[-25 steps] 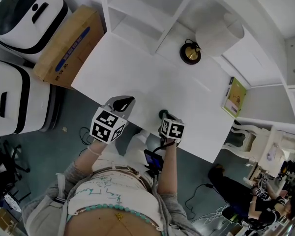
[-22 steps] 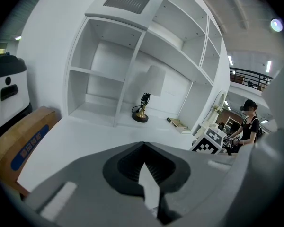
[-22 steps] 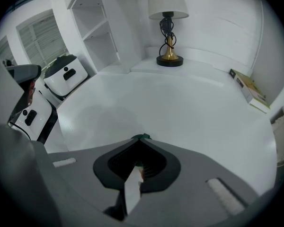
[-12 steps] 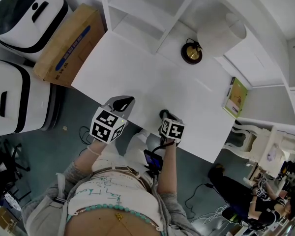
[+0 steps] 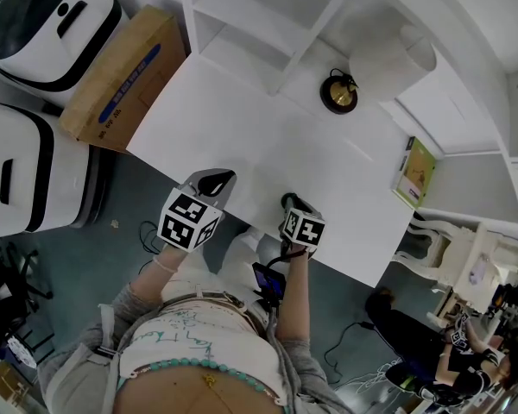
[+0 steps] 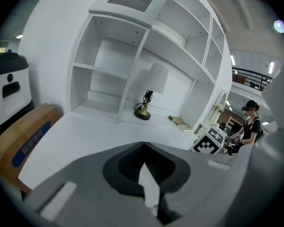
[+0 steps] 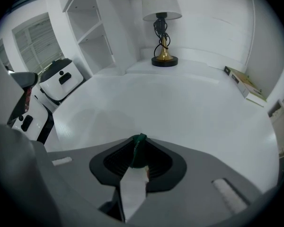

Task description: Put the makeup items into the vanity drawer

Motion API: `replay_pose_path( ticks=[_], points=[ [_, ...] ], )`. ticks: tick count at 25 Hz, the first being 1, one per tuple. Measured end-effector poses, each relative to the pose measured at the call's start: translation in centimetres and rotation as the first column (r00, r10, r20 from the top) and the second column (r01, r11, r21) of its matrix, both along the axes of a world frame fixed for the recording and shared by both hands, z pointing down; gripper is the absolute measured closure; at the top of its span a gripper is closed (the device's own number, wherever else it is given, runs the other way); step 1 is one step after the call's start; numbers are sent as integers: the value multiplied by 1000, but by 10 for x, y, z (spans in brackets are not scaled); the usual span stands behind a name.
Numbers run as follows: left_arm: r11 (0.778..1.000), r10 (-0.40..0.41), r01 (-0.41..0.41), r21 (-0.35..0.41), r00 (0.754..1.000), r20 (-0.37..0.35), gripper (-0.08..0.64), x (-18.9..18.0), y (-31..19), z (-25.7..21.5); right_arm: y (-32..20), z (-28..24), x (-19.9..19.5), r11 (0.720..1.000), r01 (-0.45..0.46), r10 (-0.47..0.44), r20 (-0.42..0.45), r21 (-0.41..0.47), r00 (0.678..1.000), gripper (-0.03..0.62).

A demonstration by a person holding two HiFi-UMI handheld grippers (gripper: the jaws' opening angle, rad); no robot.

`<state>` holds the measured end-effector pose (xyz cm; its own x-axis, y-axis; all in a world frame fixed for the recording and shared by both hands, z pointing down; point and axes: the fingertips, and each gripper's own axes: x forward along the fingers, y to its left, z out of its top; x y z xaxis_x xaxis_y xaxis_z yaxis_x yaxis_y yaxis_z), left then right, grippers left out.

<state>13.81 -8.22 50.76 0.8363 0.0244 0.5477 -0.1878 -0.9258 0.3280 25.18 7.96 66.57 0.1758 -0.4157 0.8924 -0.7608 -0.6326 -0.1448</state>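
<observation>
Both grippers hover over the near edge of the white vanity desk (image 5: pixel 268 149). The jaws of my right gripper (image 5: pixel 290 203) point steeply down at the desktop and have just been opening. In the right gripper view a small dark green thing (image 7: pixel 138 151) sits between the tips of my right gripper (image 7: pixel 138 144); what it is I cannot tell. My left gripper (image 5: pixel 214 182) is to its left, its jaws meeting in a point with nothing between them, as the left gripper view (image 6: pixel 143 148) also shows. No drawer shows plainly in any view.
A gold-footed lamp (image 5: pixel 338 93) stands at the back of the desk below open shelves (image 5: pixel 242 24). A green book (image 5: pixel 413 172) lies at the desk's right end. A cardboard box (image 5: pixel 121 72) and white-and-black machines (image 5: pixel 34 24) stand on the left. A person (image 5: pixel 466 352) sits at the far right.
</observation>
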Motion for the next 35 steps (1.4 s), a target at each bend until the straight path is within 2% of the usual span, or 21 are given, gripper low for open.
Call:
replay_pose_path(
  ticks=[7, 16, 22, 29, 35],
  points=[
    [1000, -3, 3, -3, 1000, 1, 558, -2, -1, 1, -3, -1, -2, 1000, -10, 10, 15, 25, 1000, 486],
    [1000, -6, 6, -3, 1000, -1, 558, -4, -2, 1, -2, 5, -5, 1000, 2, -2, 15, -7, 1000, 486],
    [1000, -9, 9, -7, 1000, 11, 558, -10, 0, 5, -3, 6, -5, 1000, 11, -10, 15, -18, 1000, 505],
    [999, -40, 40, -12, 999, 23, 558, -22, -5, 9, -1, 5, -3, 1000, 14, -14, 13, -16, 1000, 563],
    [998, -56, 56, -14, 998, 27, 558, -30, -7, 9, -2, 3, -6, 999, 33, -33, 14, -18, 999, 565]
  ],
)
